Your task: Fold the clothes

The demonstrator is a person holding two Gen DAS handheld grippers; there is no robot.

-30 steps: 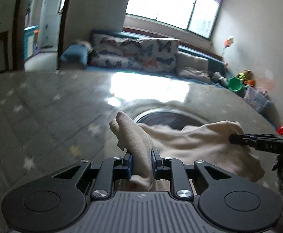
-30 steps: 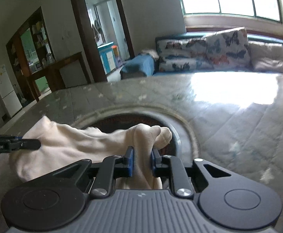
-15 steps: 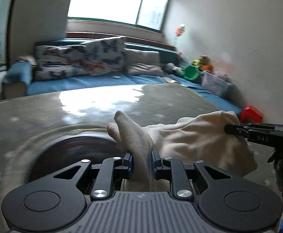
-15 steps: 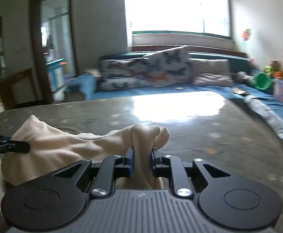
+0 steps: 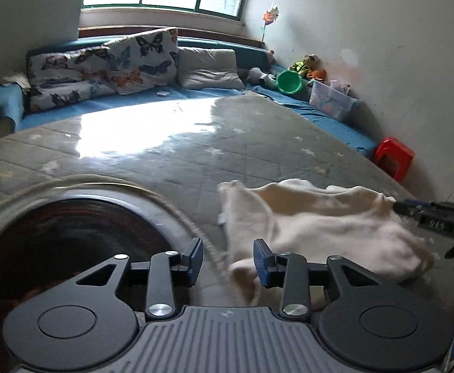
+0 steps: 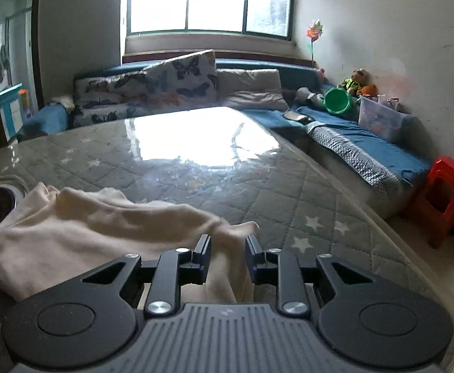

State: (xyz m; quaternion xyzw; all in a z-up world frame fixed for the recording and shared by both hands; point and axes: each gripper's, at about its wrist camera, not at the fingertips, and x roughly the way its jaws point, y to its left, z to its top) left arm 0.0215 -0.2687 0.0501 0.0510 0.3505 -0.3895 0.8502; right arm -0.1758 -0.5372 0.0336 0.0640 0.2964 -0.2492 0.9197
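Note:
A cream garment (image 5: 320,220) lies crumpled on the grey quilted table (image 5: 196,155), just right of a dark round basin (image 5: 65,239). My left gripper (image 5: 228,256) hovers over the garment's left end. Its jaws are opening, and a fold of cloth hangs loose by the right pad (image 5: 261,264) without being pinched. In the left wrist view my right gripper (image 5: 398,207) reaches the garment's far right corner. In its own view the right gripper (image 6: 228,250) is opening too, with the garment (image 6: 87,227) bunched loosely between the pads.
A blue sofa with butterfly cushions (image 5: 140,59) runs behind the table. A green bucket (image 6: 337,101), a clear box (image 6: 379,119) and toys sit along the right wall. A red stool (image 6: 444,195) stands past the table's right edge (image 6: 382,227).
Both grippers carried the garment rightward, away from the round basin. Their jaws then parted, and the cloth slipped out and settled onto the table.

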